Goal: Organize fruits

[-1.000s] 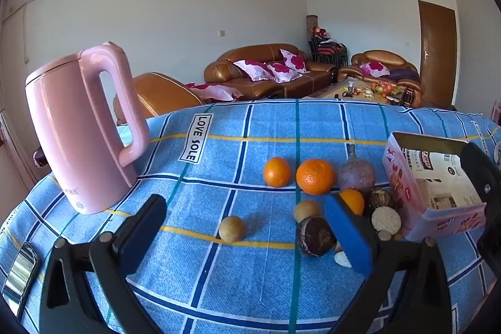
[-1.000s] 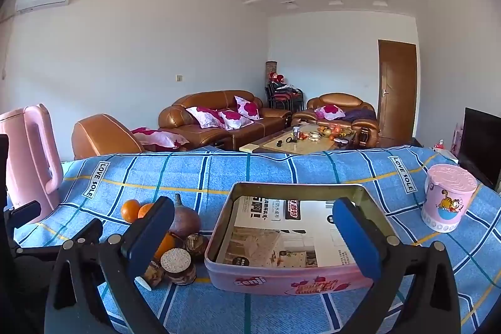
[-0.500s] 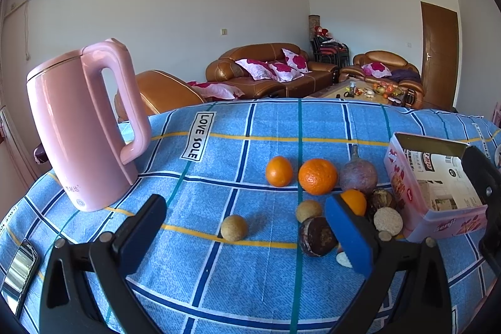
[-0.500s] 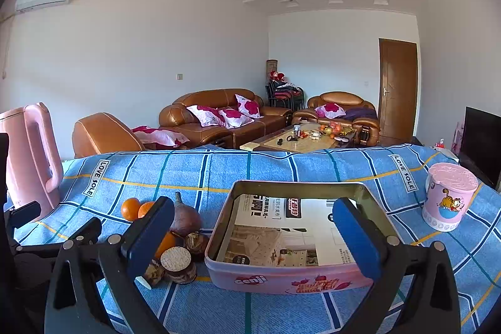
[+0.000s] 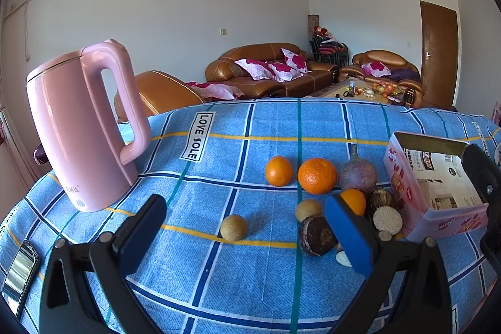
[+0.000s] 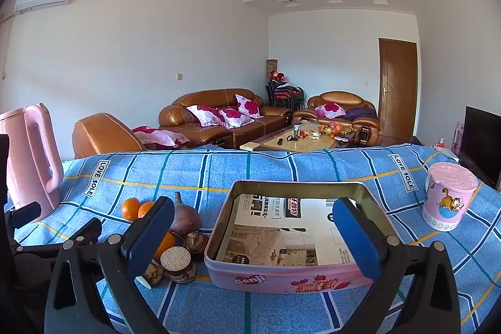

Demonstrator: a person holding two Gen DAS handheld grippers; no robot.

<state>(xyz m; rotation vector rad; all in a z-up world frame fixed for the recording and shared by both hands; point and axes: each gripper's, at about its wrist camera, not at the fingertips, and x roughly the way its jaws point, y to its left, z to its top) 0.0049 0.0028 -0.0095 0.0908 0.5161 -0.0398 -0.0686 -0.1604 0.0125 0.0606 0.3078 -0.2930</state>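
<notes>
- Sunlit living room with brown leather sofas lies beyond a table (image 5: 313,121) covered in a blue checked cloth.
- On the left of the table stands a tall pink electric kettle (image 5: 78,127). In the left wrist view it sits at about 10 o'clock from the left tool (image 5: 247,227).
- The left tool's blue-padded fingers are spread wide apart and hold nothing.
- A loose cluster of fruits lies on the cloth ahead of it. There is a small orange (image 5: 278,171), a larger orange (image 5: 317,175), a dull purple round fruit with a stalk (image 5: 358,174), a small tan round fruit (image 5: 233,227) and a dark brown round fruit (image 5: 315,235).
- The tan fruit lies between the left tool's fingers, slightly beyond their tips. The rest of the cluster spreads towards 1 o'clock, near the right finger.
- The right tool (image 6: 250,227) also has its fingers spread wide, with nothing gripped.
- A pink rectangular tin box lined with printed paper (image 6: 281,274) sits straight ahead of it at 12 o'clock, between the fingers.
- No fruit shows inside the box, so the sorting appears barely begun. Every fruit seems left to move.
- A pink lidded cup with a cartoon cat (image 6: 446,199) stands at 2 o'clock in the right wrist view.
</notes>
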